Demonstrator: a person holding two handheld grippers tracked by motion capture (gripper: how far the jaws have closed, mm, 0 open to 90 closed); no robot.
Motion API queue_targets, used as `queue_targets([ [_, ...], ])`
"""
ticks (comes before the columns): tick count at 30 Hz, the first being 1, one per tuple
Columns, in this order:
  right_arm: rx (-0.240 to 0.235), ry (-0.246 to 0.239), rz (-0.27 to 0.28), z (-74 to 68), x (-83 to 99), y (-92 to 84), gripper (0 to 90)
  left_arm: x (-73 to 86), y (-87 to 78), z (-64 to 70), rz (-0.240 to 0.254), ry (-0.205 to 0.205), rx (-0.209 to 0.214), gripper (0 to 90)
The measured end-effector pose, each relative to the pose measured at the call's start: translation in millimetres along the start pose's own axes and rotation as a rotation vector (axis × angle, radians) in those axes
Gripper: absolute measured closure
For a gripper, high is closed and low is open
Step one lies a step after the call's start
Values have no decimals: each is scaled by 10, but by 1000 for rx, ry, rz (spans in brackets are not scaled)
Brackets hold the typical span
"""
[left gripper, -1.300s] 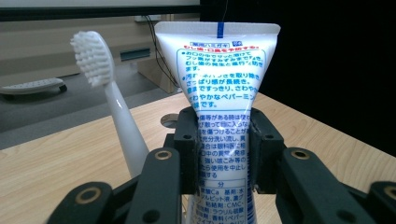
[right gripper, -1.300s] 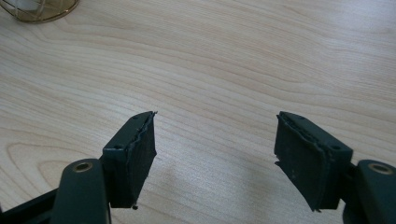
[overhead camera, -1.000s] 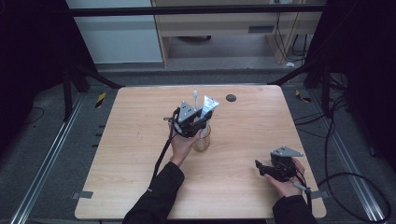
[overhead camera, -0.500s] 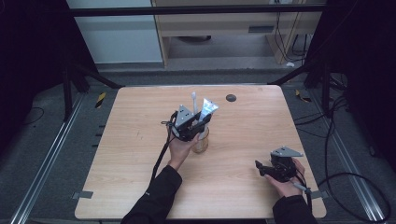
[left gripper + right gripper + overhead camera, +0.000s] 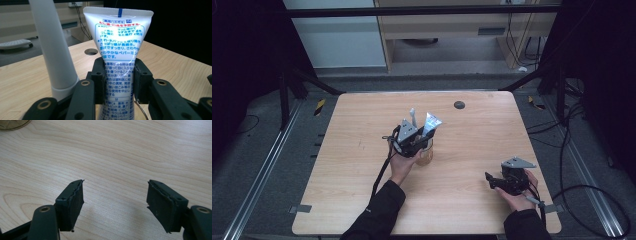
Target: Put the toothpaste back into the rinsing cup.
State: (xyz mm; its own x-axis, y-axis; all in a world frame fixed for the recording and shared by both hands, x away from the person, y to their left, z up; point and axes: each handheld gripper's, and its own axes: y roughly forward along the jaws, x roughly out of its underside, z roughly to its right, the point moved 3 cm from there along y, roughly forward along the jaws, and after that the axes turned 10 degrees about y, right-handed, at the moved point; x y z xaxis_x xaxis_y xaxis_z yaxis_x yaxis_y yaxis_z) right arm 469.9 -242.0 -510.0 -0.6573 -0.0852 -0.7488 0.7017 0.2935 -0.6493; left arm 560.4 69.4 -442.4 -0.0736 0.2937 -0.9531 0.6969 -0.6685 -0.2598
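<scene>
Standing upright — crimped end up — toothpaste tube [image 5: 120, 50] gripped by left claw [image 5: 119, 82].

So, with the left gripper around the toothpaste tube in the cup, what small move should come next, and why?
Probably open the left gripper a little wider, then lift it straight up. The toothpaste tube already stands upright in the cup beside the toothbrush, and the pads still press its sides, so pulling away now might tip it. The right gripper rests open on the table.
</scene>
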Motion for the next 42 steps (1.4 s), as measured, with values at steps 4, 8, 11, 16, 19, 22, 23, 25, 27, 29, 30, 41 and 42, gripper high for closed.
queue_targets([
  [4,1,1,2,0,0,-5,298,8,-12,24,-17,13,-9,654],
  [8,0,5,2,-1,-2,-8,298,22,-53,11,-45,13,-11,634],
  [11,0,0,3,-3,-2,-7,298,75,-62,4,-102,21,-26,612],
  [16,-3,5,4,-13,-4,-9,298,181,-75,24,-145,33,-30,599],
  [19,-5,6,1,-15,-4,-14,297,163,-106,14,-136,24,-34,571],
  [22,0,-3,5,-8,-5,-15,294,161,-132,12,-138,22,-29,556],
  [23,1,-2,6,-7,-5,-18,293,160,-147,15,-131,22,-26,546],
  [25,2,0,7,-6,-6,-20,291,138,-186,21,-112,6,-10,465],
  [27,5,-2,6,-5,-5,-18,289,117,-209,24,-113,-4,-14,431],
  [29,8,-3,6,-5,-5,-18,286,108,-234,14,-129,4,-18,403],
  [30,9,-1,6,-6,-5,-22,284,106,-247,12,-132,-1,-20,397],
  [41,16,8,25,2,-10,-75,261,119,-523,-2,-200,47,-26,311],
  [42,18,12,24,0,-10,-78,257,136,-562,-6,-209,49,-23,303],
])
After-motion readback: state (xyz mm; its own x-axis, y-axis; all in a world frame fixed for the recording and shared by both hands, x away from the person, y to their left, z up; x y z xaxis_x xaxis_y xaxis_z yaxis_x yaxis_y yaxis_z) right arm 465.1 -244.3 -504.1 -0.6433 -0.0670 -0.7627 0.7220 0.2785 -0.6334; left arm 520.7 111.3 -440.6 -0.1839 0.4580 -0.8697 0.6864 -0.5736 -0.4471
